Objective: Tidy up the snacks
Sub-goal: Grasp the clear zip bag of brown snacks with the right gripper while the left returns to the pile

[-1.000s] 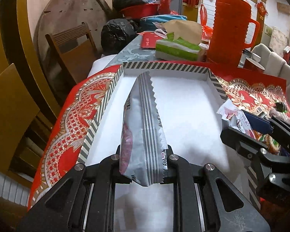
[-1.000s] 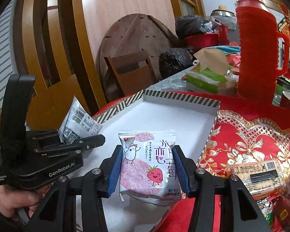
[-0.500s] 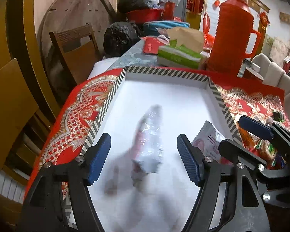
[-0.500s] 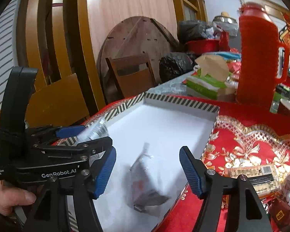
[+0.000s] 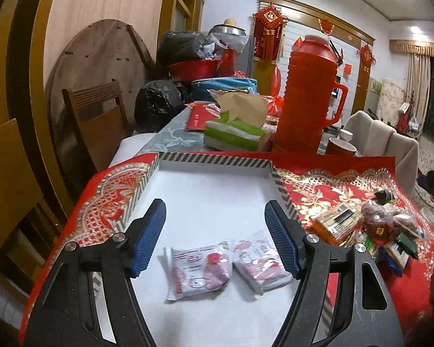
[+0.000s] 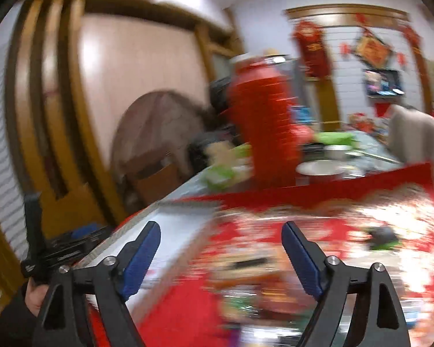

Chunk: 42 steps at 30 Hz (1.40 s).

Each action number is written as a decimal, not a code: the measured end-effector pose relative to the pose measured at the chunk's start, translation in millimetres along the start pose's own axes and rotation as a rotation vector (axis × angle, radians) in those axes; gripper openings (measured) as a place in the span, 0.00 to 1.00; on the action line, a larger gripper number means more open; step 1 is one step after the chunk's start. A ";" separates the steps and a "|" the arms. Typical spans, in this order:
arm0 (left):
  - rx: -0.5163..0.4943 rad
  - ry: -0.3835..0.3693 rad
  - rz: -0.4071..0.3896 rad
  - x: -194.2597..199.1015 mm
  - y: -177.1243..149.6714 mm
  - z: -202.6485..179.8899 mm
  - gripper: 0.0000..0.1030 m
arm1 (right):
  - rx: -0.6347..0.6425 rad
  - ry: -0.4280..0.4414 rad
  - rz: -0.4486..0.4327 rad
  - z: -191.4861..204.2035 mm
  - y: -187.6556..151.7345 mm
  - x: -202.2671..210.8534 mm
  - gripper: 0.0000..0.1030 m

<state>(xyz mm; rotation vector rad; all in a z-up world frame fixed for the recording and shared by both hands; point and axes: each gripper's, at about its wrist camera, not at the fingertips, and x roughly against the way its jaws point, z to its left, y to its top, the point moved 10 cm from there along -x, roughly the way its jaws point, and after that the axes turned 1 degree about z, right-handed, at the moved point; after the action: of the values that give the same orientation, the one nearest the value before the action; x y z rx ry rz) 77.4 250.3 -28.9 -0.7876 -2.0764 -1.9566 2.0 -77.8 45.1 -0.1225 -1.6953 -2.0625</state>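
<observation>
Snack packets: two pink-and-white packets lie flat on the white floor of the tray, side by side and almost touching; left packet [image 5: 198, 270], right packet [image 5: 259, 261].
Packets vs left gripper: both lie below and between the spread fingers of the left gripper [image 5: 215, 238], clear of both pads; the right packet's outer edge runs under the right-hand blue pad [image 5: 283, 243] as seen from the wrist.
Left gripper: jaws stand wide apart, nothing held, nothing pressed; it hangs above the near end of the tray.
Tray: shallow box with a black-and-white striped rim [image 5: 214, 160], white inside, set on a red and gold tablecloth [image 5: 327, 193]; only the two packets show in it.
Loose snacks: a heap of mixed packets [image 5: 370, 231] sits on the cloth to the right of the tray, outside it.
Right gripper: in its own blurred wrist view the right gripper [image 6: 220, 257] has its jaws far apart and just been opening; nothing between them. It points over the red cloth toward the smeared heap, with the tray edge [image 6: 170, 217] off to its left.
Left gripper from the right view: dark body at the left border [image 6: 52, 257], a hand [image 6: 36, 296] around its handle.
Beyond the tray: green tissue pack [image 5: 234, 134], tall red thermos [image 5: 306, 95], black bags [image 5: 159, 102], wooden chair [image 5: 98, 115].
</observation>
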 end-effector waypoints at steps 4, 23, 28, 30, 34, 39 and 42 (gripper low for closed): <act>0.021 -0.087 -0.024 8.3 8.2 -33.6 0.70 | -0.033 -0.048 0.062 -74.1 -1.9 23.4 0.82; -0.084 -0.394 0.264 -77.6 -21.3 -212.6 0.77 | 0.112 -0.226 0.421 -118.0 -81.4 -18.5 0.56; 0.046 -0.405 0.293 -83.6 -22.5 -188.9 0.77 | 0.110 -0.216 0.425 -118.0 -85.0 -20.1 0.52; 0.099 -0.388 0.297 -86.1 -23.2 -178.3 0.77 | 0.083 -0.205 0.426 -119.0 -85.8 -21.8 0.45; 0.211 -0.362 0.344 -98.6 -24.3 -165.1 0.77 | 0.053 -0.225 0.422 -122.5 -85.2 -21.7 0.38; -0.138 -0.422 0.445 -109.9 -8.0 -210.3 0.77 | -0.004 -0.205 0.376 -125.9 -75.2 -15.8 0.36; -0.391 -0.425 0.461 -122.8 -9.4 -228.9 0.78 | -0.077 -0.179 0.349 -132.8 -71.3 -11.1 0.35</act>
<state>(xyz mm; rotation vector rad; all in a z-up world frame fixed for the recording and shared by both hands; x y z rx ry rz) 125.6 -2.1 -68.7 -1.7149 -1.4877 -2.0623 12.3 -191.0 -54.6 -0.6003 -1.5624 -1.8965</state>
